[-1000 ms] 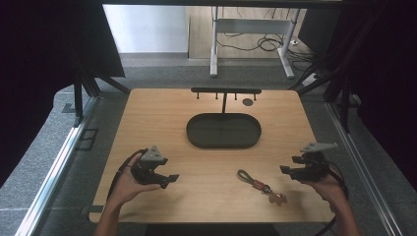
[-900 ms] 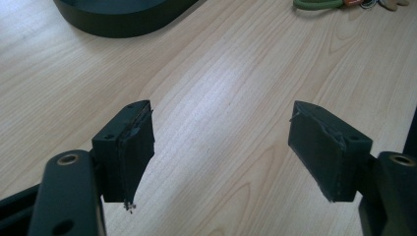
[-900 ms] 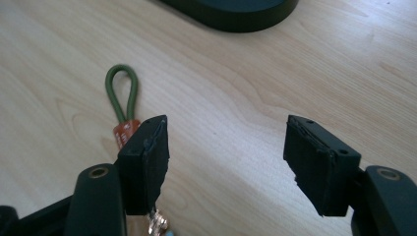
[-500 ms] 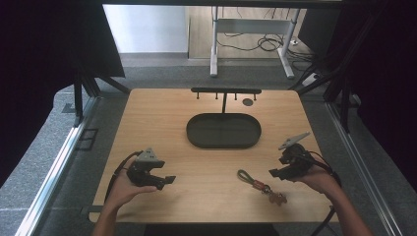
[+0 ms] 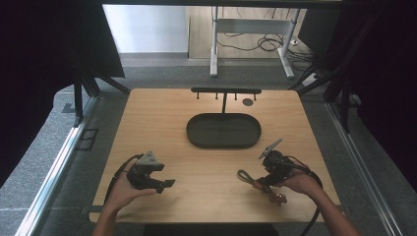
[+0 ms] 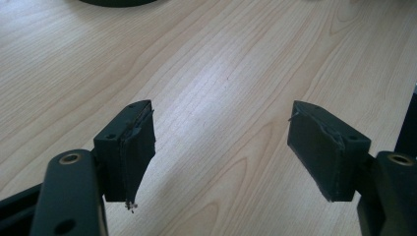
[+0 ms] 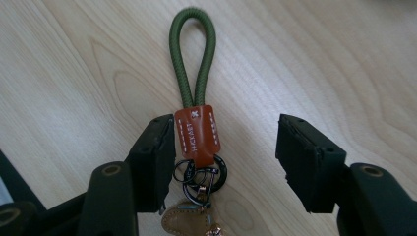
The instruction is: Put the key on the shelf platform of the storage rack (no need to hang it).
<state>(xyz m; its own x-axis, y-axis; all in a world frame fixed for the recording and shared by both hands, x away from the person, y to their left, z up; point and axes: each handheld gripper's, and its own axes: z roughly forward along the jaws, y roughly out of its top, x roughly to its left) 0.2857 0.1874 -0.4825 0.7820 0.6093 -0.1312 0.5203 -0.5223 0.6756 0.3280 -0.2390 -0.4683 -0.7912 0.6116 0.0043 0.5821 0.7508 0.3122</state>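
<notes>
On the wooden table (image 5: 162, 118), the right gripper (image 7: 223, 157) is being held with its jaws spread wide around the keychain (image 7: 196, 132), having been brought down over it within the last second. The keychain is lying flat near the table's front right, its leather tab touching one jaw, so a grasp is judged to be imminent. The left gripper (image 6: 221, 147) is being kept released over bare wood, with the dark oval tray (image 5: 223, 131) well beyond.

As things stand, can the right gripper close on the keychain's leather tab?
Probably yes. The right gripper is open with the brown leather tab lying between its jaws, close against one jaw and apart from the other. Nothing on the table stands in the gap.
</notes>
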